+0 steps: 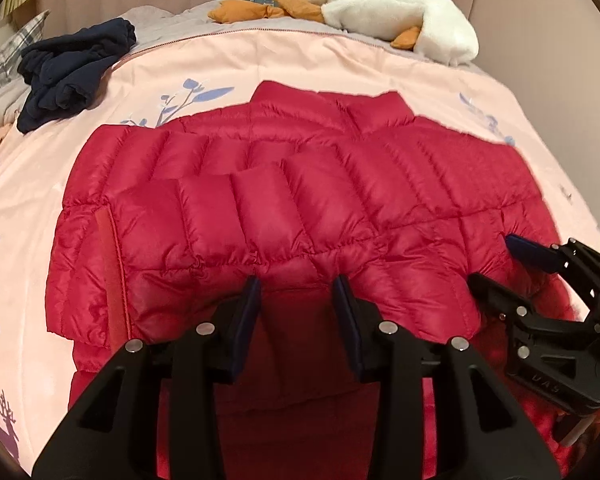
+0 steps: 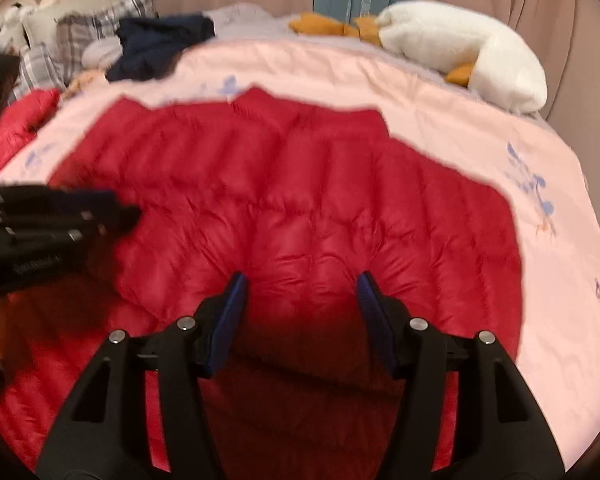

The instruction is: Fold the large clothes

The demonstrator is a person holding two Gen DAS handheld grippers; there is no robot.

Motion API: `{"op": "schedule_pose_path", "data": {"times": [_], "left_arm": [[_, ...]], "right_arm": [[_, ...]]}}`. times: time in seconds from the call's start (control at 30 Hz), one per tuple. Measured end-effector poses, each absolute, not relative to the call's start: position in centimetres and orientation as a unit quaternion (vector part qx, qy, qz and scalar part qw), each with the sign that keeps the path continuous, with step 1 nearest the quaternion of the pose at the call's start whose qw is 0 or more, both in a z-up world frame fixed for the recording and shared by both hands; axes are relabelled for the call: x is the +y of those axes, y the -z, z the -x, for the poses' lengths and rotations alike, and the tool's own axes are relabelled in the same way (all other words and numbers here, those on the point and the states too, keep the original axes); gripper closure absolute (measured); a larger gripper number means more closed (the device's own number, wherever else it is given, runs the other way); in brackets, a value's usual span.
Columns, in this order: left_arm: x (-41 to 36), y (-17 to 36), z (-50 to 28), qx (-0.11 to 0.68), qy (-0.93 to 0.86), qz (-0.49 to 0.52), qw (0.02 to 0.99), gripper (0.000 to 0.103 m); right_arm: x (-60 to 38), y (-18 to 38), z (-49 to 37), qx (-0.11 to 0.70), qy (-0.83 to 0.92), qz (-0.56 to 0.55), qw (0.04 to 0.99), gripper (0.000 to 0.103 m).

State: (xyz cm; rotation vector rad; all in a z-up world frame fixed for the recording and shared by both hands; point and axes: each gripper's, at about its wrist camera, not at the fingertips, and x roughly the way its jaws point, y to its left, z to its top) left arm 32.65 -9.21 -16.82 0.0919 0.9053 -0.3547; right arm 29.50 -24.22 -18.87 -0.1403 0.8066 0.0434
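From your left camera, the red jacket lies flat on the bed, and your left tongs are part open, holding nothing. From your right camera, your right tongs gape wider over the jacket's near edge, empty too. You look set to fold, so next pinch that edge with both tongs and lift.

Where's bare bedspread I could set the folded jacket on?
Bare pink bedspread runs right of the red puffer jacket, below the white plush goose. A narrower strip lies beyond the collar. The far-left corner is crowded: navy clothes, plaid pillow.
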Motion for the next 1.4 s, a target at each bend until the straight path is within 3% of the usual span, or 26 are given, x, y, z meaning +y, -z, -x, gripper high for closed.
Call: {"op": "schedule_pose_path", "data": {"times": [0.13, 0.2, 0.33, 0.37, 0.4, 0.5, 0.8, 1.4], "left_arm": [[-8.8, 16.0, -32.1, 0.437, 0.163, -0.032, 0.884, 0.056], [-8.1, 15.0, -30.7, 0.426, 0.164, -0.020, 0.889, 0.032], [-6.4, 13.4, -26.7, 0.407, 0.172, -0.013, 0.897, 0.031], [-5.9, 13.2, -25.8, 0.408, 0.171, -0.009, 0.897, 0.027], [-5.2, 13.0, -24.7, 0.409, 0.167, -0.005, 0.897, 0.016], [-3.0, 12.4, -21.4, 0.393, 0.153, 0.006, 0.907, 0.007], [2.3, 12.4, -14.1, 0.400, 0.116, 0.020, 0.909, 0.004], [11.3, 18.4, -8.2, 0.456, 0.201, 0.259, 0.827, 0.001]], "right_arm": [[-24.4, 18.6, -29.5, 0.399, -0.017, 0.054, 0.915, 0.043], [-24.8, 17.5, -28.3, 0.394, -0.028, 0.023, 0.918, 0.042], [-25.6, 15.4, -23.4, 0.353, -0.061, -0.039, 0.933, 0.029], [-25.8, 15.1, -22.0, 0.347, -0.065, -0.049, 0.934, 0.028], [-26.0, 14.9, -20.3, 0.344, -0.068, -0.058, 0.935, 0.026], [-26.4, 14.8, -16.7, 0.341, -0.066, -0.073, 0.935, 0.015], [-30.0, 15.8, -5.7, 0.333, -0.025, -0.157, 0.929, 0.002], [-33.5, 20.1, -0.6, 0.388, -0.030, -0.268, 0.881, 0.002]]}}
